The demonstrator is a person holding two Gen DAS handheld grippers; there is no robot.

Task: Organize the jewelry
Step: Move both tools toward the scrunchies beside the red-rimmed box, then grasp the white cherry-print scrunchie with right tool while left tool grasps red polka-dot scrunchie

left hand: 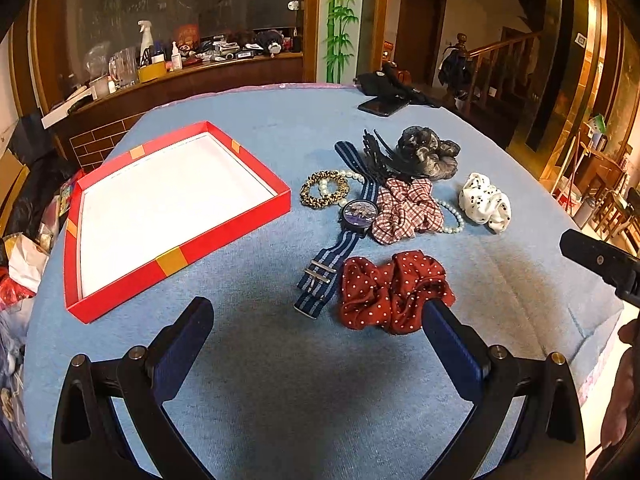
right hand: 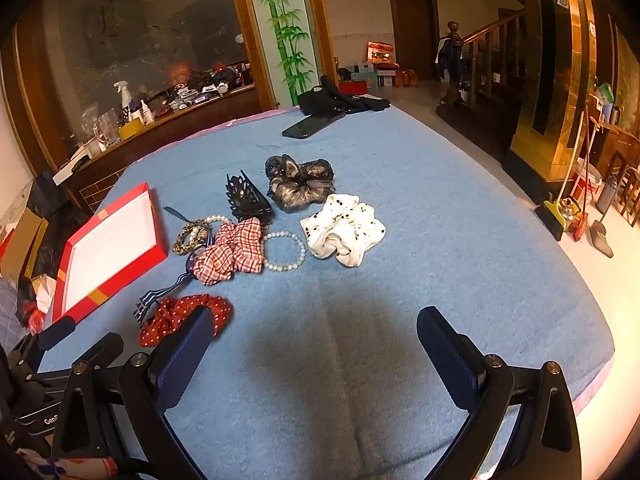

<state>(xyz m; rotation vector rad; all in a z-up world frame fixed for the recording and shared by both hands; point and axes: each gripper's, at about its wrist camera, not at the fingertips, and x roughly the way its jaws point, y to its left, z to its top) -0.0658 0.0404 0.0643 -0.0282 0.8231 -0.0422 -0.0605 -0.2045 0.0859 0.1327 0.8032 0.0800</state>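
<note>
A shallow red box (left hand: pixel 224 232) (right hand: pixel 116 276) with a white inside lies empty on the left of the blue cloth. To its right lies a cluster: a red dotted scrunchie (left hand: pixel 394 292) (right hand: pixel 172 316), a striped-strap watch (left hand: pixel 358 214), a plaid scrunchie (left hand: pixel 408 210) (right hand: pixel 234 254), a pearl bracelet (right hand: pixel 285 251), a leopard hair tie (left hand: pixel 325 189) (right hand: pixel 188 236), a black claw clip (left hand: pixel 378 156) (right hand: pixel 246 198), a grey scrunchie (left hand: pixel 430 154) (right hand: pixel 300 182) and a white dotted scrunchie (left hand: pixel 486 202) (right hand: pixel 344 230). My left gripper (left hand: pixel 318 314) is open just short of the red scrunchie. My right gripper (right hand: pixel 314 324) is open over bare cloth.
A black phone (left hand: pixel 378 106) (right hand: pixel 308 125) and dark folded cloth (right hand: pixel 340 100) lie at the table's far edge. A cluttered wooden counter (left hand: pixel 160 68) runs behind the table. Stairs (right hand: pixel 492 52) and a broom (right hand: pixel 560 204) stand to the right.
</note>
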